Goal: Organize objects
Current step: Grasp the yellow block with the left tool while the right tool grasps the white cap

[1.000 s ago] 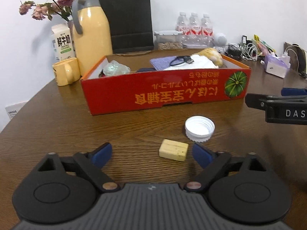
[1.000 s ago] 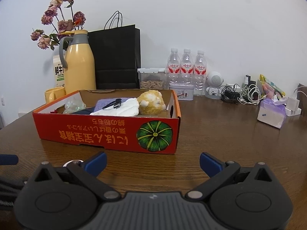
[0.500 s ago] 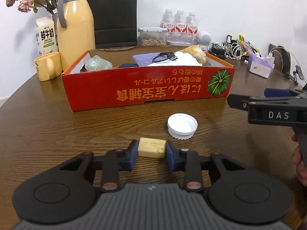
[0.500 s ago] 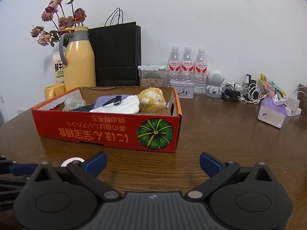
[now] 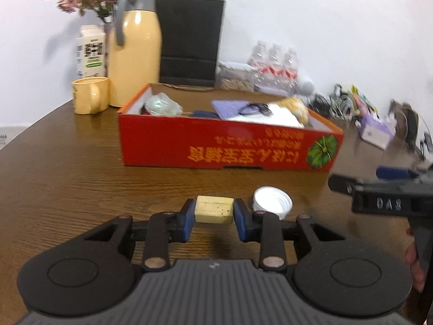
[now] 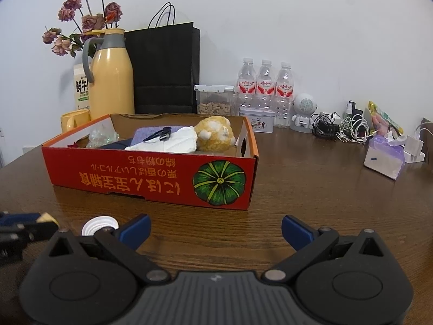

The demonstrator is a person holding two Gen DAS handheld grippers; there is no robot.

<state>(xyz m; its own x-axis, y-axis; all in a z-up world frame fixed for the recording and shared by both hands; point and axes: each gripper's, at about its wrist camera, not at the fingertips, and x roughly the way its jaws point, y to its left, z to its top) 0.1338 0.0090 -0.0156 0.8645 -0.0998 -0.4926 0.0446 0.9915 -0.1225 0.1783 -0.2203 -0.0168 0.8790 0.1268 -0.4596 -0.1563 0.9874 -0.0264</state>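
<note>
A small pale yellow block [image 5: 214, 209] sits between the blue pads of my left gripper [image 5: 214, 211], which is shut on it; a faint shadow lies on the wooden table under it. A white bottle cap [image 5: 272, 200] lies on the table just right of the block, open side up. Behind them stands the red cardboard box [image 5: 230, 149] with a pumpkin print. My right gripper [image 6: 215, 228] stands open over bare table in front of the box [image 6: 151, 173], nothing between its fingers. The right wrist view shows the cap [image 6: 100, 225] and the held block [image 6: 46, 217] at lower left.
The box holds a plush toy [image 6: 215, 134], a white cloth [image 6: 173, 140] and dark glasses. Behind it stand a yellow thermos [image 6: 112, 81], a mug [image 6: 73, 119], a black paper bag [image 6: 162, 73] and water bottles [image 6: 265, 86]. Cables [image 6: 341, 127] and a tissue pack [image 6: 384, 157] lie at right.
My left gripper closed from wide open onto the yellow block, and its view has tilted and shifted a little. The right gripper has not moved.
</note>
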